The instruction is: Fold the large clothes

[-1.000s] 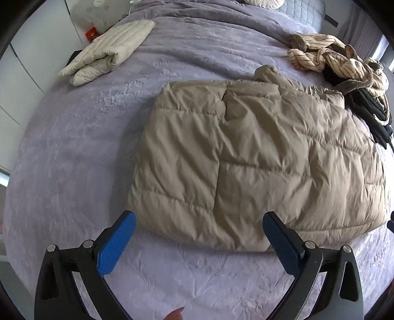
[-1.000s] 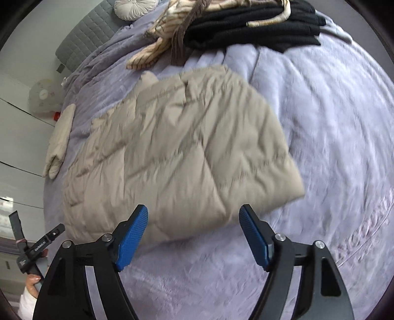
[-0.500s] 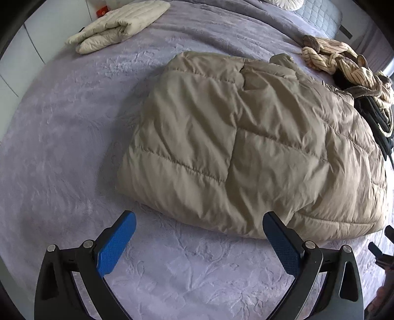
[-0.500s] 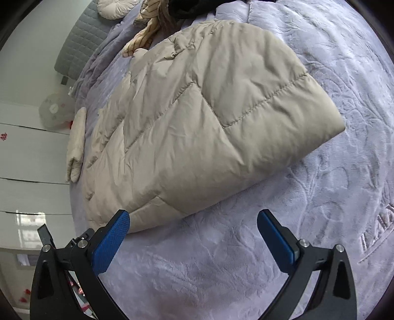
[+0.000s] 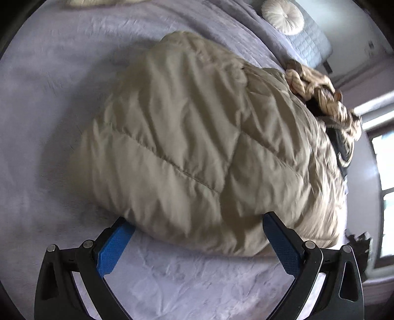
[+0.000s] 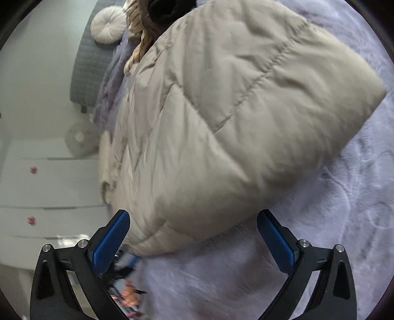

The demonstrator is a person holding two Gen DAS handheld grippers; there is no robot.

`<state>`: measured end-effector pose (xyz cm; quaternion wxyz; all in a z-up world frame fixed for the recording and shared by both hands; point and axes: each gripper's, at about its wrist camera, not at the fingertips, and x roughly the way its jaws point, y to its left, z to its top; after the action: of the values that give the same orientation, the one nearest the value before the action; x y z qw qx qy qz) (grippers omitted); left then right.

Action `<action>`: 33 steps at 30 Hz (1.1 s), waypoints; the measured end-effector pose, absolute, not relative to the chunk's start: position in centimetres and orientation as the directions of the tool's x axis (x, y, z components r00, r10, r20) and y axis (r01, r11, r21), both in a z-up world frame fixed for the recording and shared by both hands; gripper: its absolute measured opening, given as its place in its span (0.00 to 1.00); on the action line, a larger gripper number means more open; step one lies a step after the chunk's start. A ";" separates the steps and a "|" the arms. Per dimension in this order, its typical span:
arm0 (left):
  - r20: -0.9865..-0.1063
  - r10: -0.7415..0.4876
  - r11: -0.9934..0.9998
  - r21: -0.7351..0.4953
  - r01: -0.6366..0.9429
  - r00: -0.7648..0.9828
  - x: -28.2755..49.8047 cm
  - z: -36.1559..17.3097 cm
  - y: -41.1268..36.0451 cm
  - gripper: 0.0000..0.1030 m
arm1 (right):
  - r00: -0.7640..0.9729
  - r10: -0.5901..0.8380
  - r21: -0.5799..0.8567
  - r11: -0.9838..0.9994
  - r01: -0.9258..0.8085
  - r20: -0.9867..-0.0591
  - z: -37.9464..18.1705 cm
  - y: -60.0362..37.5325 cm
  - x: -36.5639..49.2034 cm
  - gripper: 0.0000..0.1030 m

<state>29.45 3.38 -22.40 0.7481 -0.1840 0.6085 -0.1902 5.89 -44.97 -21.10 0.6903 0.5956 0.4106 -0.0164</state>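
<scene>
A beige quilted puffer jacket (image 5: 197, 142) lies folded on the lilac bedspread (image 5: 44, 103). My left gripper (image 5: 197, 236) is open, its blue pads straddling the jacket's near edge, which sits between the fingers. In the right wrist view the same jacket (image 6: 234, 110) fills the frame. My right gripper (image 6: 193, 231) is open, with the jacket's near corner between its pads. Neither is closed on the fabric.
A striped cream knit and dark clothes (image 5: 327, 98) are piled beyond the jacket. A round white cushion (image 5: 283, 16) lies by the grey headboard (image 6: 91, 64). White drawers (image 6: 44, 187) stand past the bed's edge. Bare bedspread (image 6: 344, 209) lies to the right.
Both grippers have moved forward and down to the jacket's near edge, so the fabric now lies between their open pads. The jacket has not moved.
</scene>
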 end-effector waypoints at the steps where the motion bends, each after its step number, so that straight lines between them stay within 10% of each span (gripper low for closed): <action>1: -0.834 -0.520 0.853 -0.520 0.053 0.187 29.7 -22.7 3.4 1.00 | 0.675 0.470 0.821 0.267 0.505 -0.568 -21.4 -45.0 6.1 1.00; 14: -0.783 -0.581 0.793 -0.606 -0.061 0.224 33.6 -25.3 1.0 1.00 | 0.749 0.474 0.882 0.158 0.445 -0.463 -23.8 -44.4 9.9 1.00; 17: -0.798 -0.554 0.817 -0.576 -0.032 0.235 34.0 -24.7 -0.1 0.67 | 0.753 0.471 0.882 0.146 0.447 -0.459 -23.7 -44.4 9.5 0.99; 19: -0.770 -0.596 0.791 -0.612 -0.002 0.229 34.1 -24.0 -0.6 0.34 | 0.743 0.469 0.871 0.142 0.469 -0.477 -23.5 -44.4 9.3 0.87; 25: -0.763 -0.579 0.810 -0.577 0.102 0.287 33.5 -20.4 -1.7 0.18 | 0.743 0.493 0.880 0.108 0.463 -0.452 -23.4 -45.0 8.8 0.31; 33: -0.742 -0.578 0.813 -0.557 0.170 0.340 29.7 -15.3 -0.1 0.18 | 0.720 0.542 0.900 0.226 0.372 -0.433 -19.1 -45.0 7.8 0.24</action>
<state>29.72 -0.10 -15.32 0.7950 -0.1950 0.5240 -0.2352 7.79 -44.97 -19.10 0.6904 0.6192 0.3689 0.0616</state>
